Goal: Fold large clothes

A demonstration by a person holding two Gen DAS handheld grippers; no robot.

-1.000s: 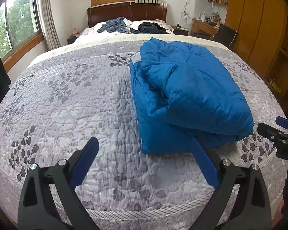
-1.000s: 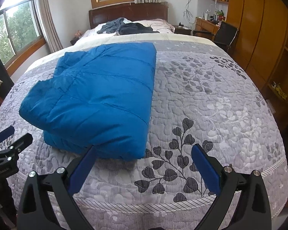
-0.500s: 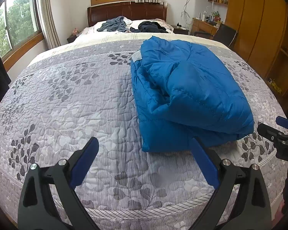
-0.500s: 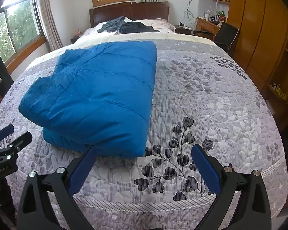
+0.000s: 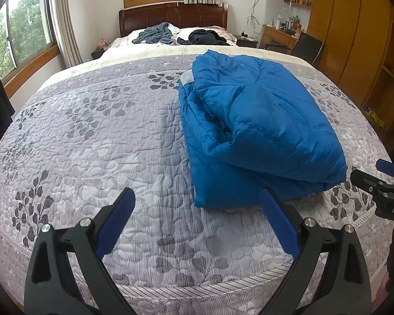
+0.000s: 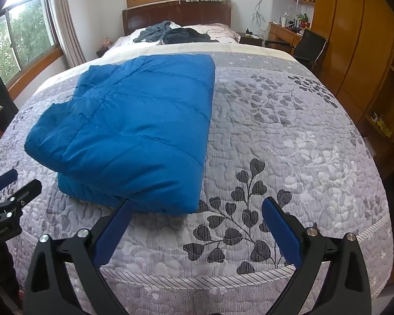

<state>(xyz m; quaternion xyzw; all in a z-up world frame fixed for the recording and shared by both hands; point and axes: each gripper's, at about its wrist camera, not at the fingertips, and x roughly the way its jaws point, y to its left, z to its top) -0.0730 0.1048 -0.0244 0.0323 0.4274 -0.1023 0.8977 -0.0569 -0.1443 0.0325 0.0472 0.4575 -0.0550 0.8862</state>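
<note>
Backed slightly nearward from the folded blue jacket (image 5: 260,131) lying mid-bed on the quilt (image 5: 92,136), left gripper (image 5: 197,220) and right gripper (image 6: 197,223) both gaping wide and empty, folding apparently finished.

Your blue jacket (image 5: 262,120) is quilted cloth with a slight sheen, stitched in puffy channels, and it lies on a bedspread (image 5: 92,136) of matt, stitched cloth, finely ribbed with a raised leaf pattern. Your left tongs (image 5: 197,210) and right tongs (image 6: 197,215) look like matt black plastic with smooth blue pads and bright metal screws. The headboard (image 5: 173,15) and wardrobe (image 5: 354,26) are glossy wood.
</note>
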